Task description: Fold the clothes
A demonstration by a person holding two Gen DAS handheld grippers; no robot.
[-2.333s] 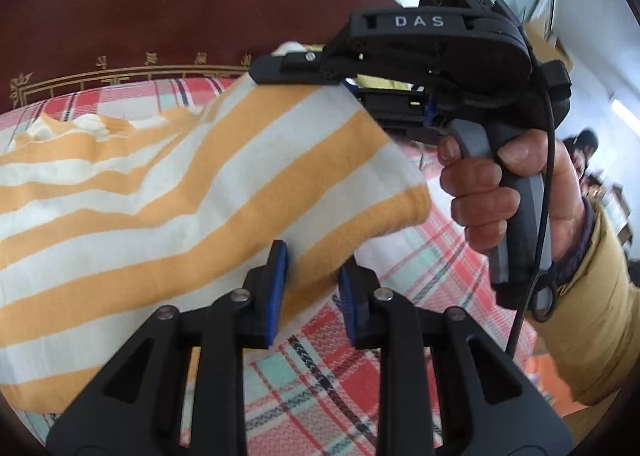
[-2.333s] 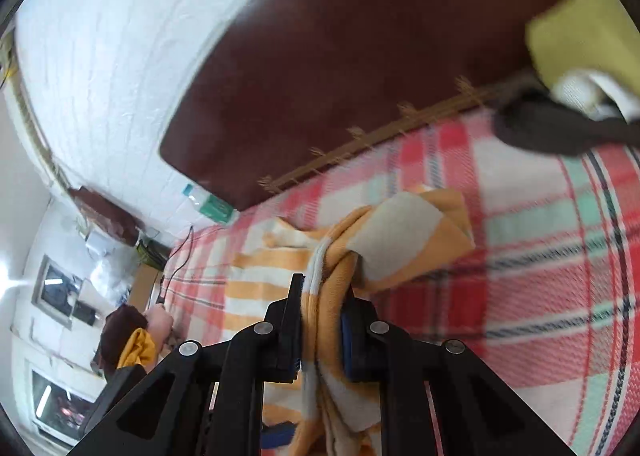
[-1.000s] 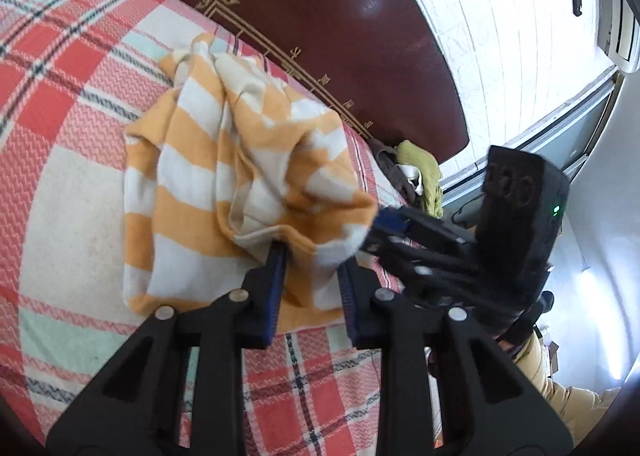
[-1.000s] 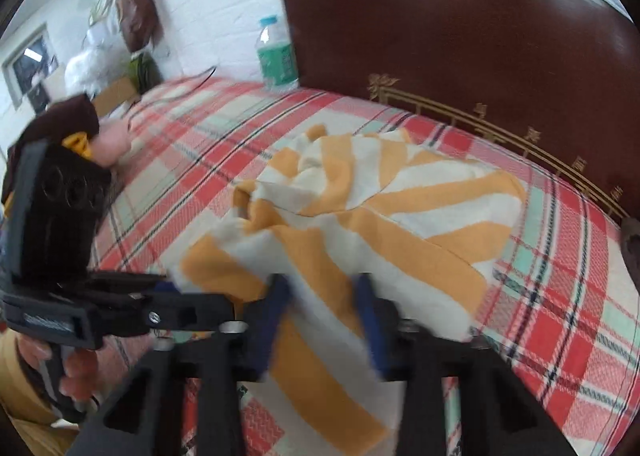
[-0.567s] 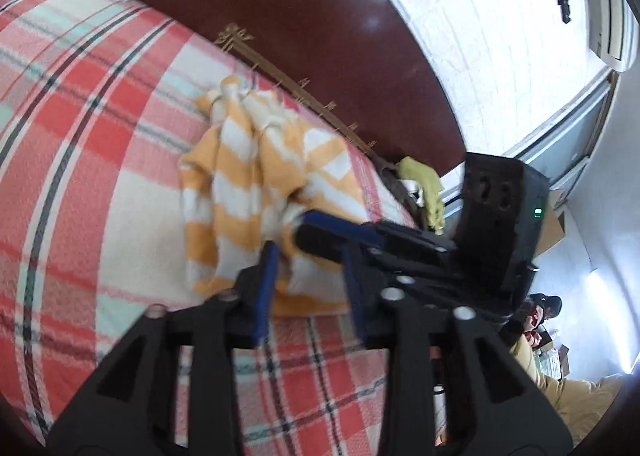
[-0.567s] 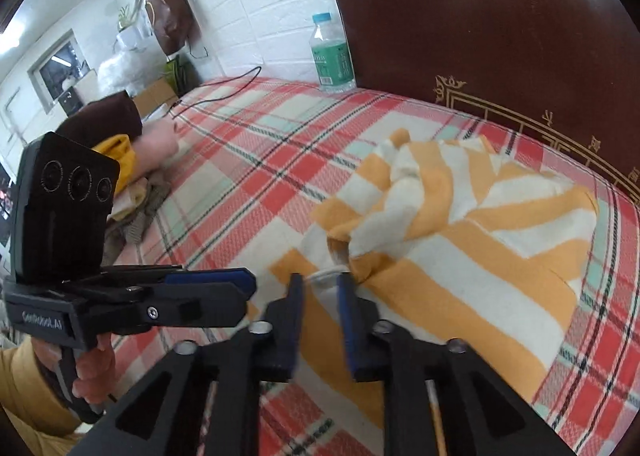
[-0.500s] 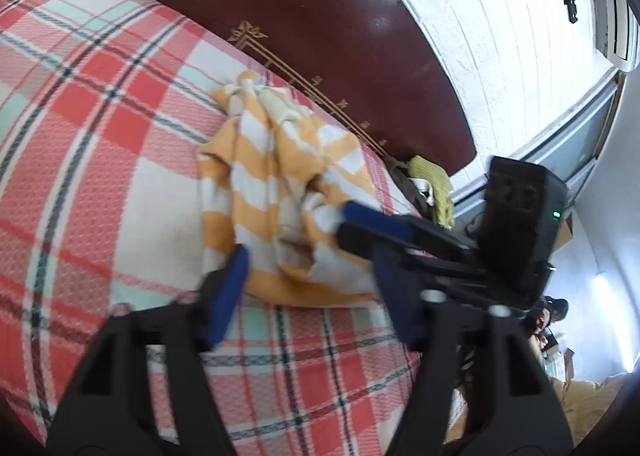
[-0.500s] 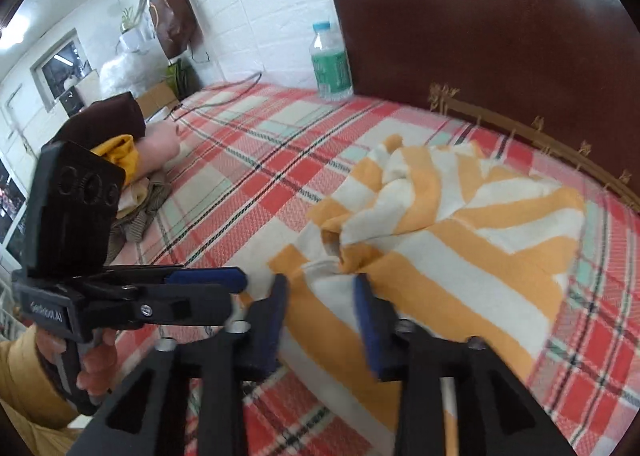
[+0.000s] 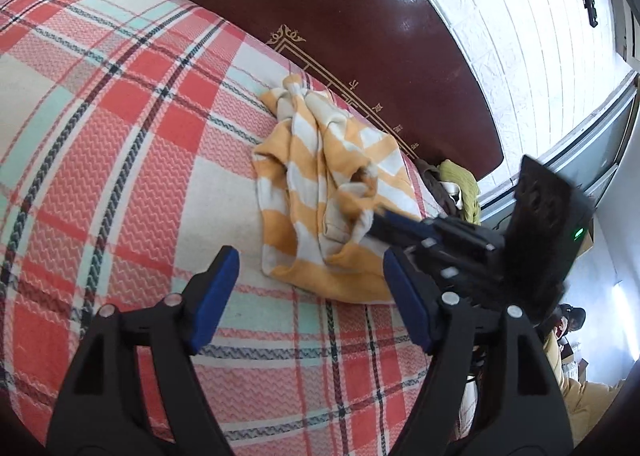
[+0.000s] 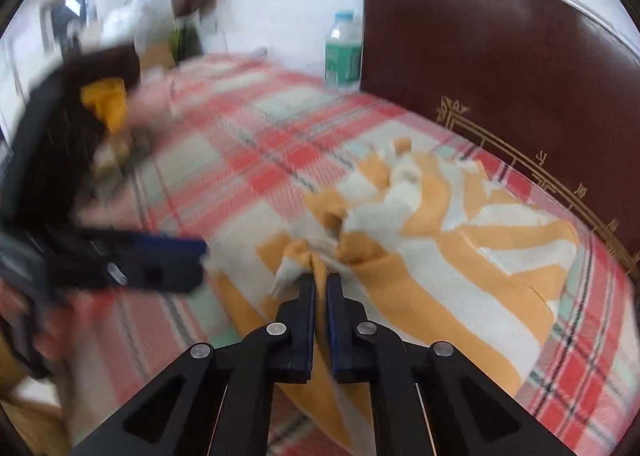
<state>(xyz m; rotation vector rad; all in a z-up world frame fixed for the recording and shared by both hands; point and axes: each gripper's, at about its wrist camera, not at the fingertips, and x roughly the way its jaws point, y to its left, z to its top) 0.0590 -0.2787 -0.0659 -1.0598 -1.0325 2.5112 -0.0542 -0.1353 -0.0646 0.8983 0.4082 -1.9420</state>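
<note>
Released since a second ago, the striped garment (image 9: 332,199) lies bunched on the plaid bedspread (image 9: 120,143) near the headboard (image 9: 360,15). Left gripper (image 9: 310,288) opens wide, holding nothing; right gripper (image 10: 321,280) pinches a fold of it tightly.

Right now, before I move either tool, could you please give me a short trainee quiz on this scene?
1. True or false: the right tool is shut on a fold of the striped garment.
2. What stands beside the headboard? A) a green-labelled bottle B) a lamp C) a book
3. In one word, how does the garment lie on the plaid blanket?

Key: 1 true; 2 A; 3 crumpled, in a loose heap and not yet folded flat.
</note>
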